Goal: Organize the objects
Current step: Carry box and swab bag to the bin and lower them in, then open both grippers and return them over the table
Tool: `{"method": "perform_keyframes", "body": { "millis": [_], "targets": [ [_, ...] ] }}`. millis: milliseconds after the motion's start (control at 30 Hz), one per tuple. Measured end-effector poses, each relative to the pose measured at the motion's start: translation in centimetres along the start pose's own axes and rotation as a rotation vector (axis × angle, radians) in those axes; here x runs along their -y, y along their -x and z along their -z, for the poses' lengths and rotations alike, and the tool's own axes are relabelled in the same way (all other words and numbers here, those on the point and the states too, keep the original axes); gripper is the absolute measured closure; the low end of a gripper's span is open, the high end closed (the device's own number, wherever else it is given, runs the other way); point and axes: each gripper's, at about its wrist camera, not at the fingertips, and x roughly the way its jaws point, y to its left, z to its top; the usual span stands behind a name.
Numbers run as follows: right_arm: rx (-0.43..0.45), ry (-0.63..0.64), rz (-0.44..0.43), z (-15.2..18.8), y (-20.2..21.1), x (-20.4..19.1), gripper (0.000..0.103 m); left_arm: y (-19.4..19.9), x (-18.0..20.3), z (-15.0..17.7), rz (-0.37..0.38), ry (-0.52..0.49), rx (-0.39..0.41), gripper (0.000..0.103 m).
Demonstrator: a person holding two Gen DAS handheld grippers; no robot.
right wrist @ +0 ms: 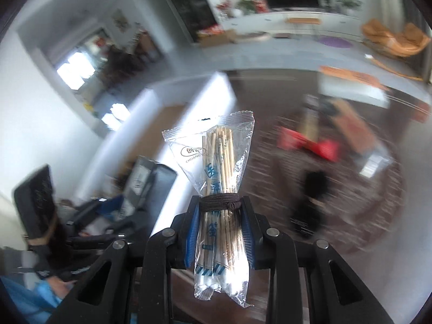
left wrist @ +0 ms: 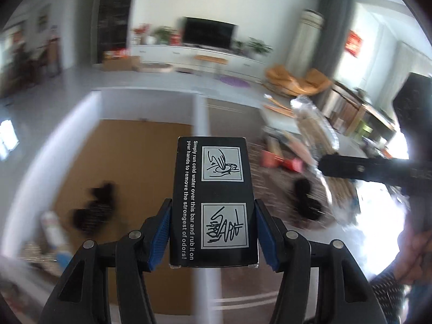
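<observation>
Between the blue pads of the left gripper (left wrist: 213, 232) sits a black box (left wrist: 213, 199), clamped on both long sides and held up above the floor, its printed face toward the camera. White text runs along one edge (it reads "Simply run cold water over this bar and rub it on your hands to remove the strongest of odors!") beside two line-drawn panels. Below and behind it lies a blurred brown surface with a white frame (left wrist: 201, 113) running through it.

Over on the right side, the right gripper (right wrist: 221, 232) is clenched on a clear plastic packet of wooden chopsticks (right wrist: 220, 178), which stands upright between its fingers. A dark band (right wrist: 220, 198) wraps the packet just at the fingertips, and the crimped top flares out above. From the left wrist view the same packet (left wrist: 316, 135) shows as a blurred silvery shape at the tip of the right gripper (left wrist: 324, 166), well off to the right of the black box.

Beneath both, a dark patterned rug (right wrist: 351, 216) carries blurred red items (right wrist: 307, 140) and a black object (right wrist: 310, 202). A television (left wrist: 208, 35) stands against the far wall.
</observation>
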Motion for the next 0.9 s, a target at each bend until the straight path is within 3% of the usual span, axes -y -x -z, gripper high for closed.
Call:
{"method": "perform_keyframes", "body": {
  "millis": [100, 200, 233, 267, 300, 333, 433, 500, 567, 667, 767, 833, 900],
  "targets": [
    [-0.045, 0.033, -0.148, -2.4, -4.7, -5.5, 0.074, -0.3, -5.4, -0.1, -0.138, 0.069, -0.034, 0.045],
    [-0.111, 0.058, -0.189, -2.9, -10.1, -8.9, 0.072, -2.4, -9.3, 0.8, -0.249, 0.132, -0.143, 0.045],
    [-0.139, 0.06, -0.182, -2.8, -11.5, -9.4, 0.063, -2.8, -10.2, 1.2, -0.278, 0.15, -0.158, 0.045],
    [-0.162, 0.054, -0.163, -2.5, -12.6, -9.6, 0.042, -3.0, -10.7, 1.5, -0.291, 0.167, -0.161, 0.045],
    [-0.179, 0.037, -0.139, -2.1, -13.5, -9.4, 0.033, -3.0, -11.0, 1.7, -0.292, 0.181, -0.159, 0.045],
    [-0.178, 0.029, -0.127, -1.9, -13.6, -9.1, 0.026, -2.8, -11.0, 1.9, -0.279, 0.192, -0.149, 0.044],
    [-0.122, 0.049, -0.06, -1.0, -11.5, -7.3, 0.026, -2.6, -9.9, 2.0, -0.235, 0.205, -0.11, 0.035],
    [-0.056, 0.062, 0.005, -0.1, -8.8, -4.8, 0.024, -2.8, -8.0, 1.7, -0.185, 0.188, -0.086, 0.035],
    [0.022, 0.078, 0.096, 0.8, -6.5, -2.1, 0.013, -2.8, -5.5, 1.2, -0.108, 0.15, -0.07, 0.035],
    [0.125, 0.097, 0.283, 3.5, -2.6, 2.6, 0.009, -1.9, -0.5, 0.4, 0.037, 0.058, -0.038, 0.035],
    [0.133, 0.046, 0.418, 6.8, -0.5, 8.1, 0.009, -1.0, 5.6, 0.1, 0.18, -0.066, -0.028, 0.032],
    [0.123, -0.001, 0.5, 9.8, 0.3, 11.5, 0.009, -0.6, 10.0, 1.0, 0.259, -0.162, -0.034, 0.018],
    [0.096, -0.048, 0.572, 12.6, 1.0, 14.6, 0.009, -0.6, 13.3, 2.4, 0.308, -0.231, -0.052, 0.015]
  ]
}}
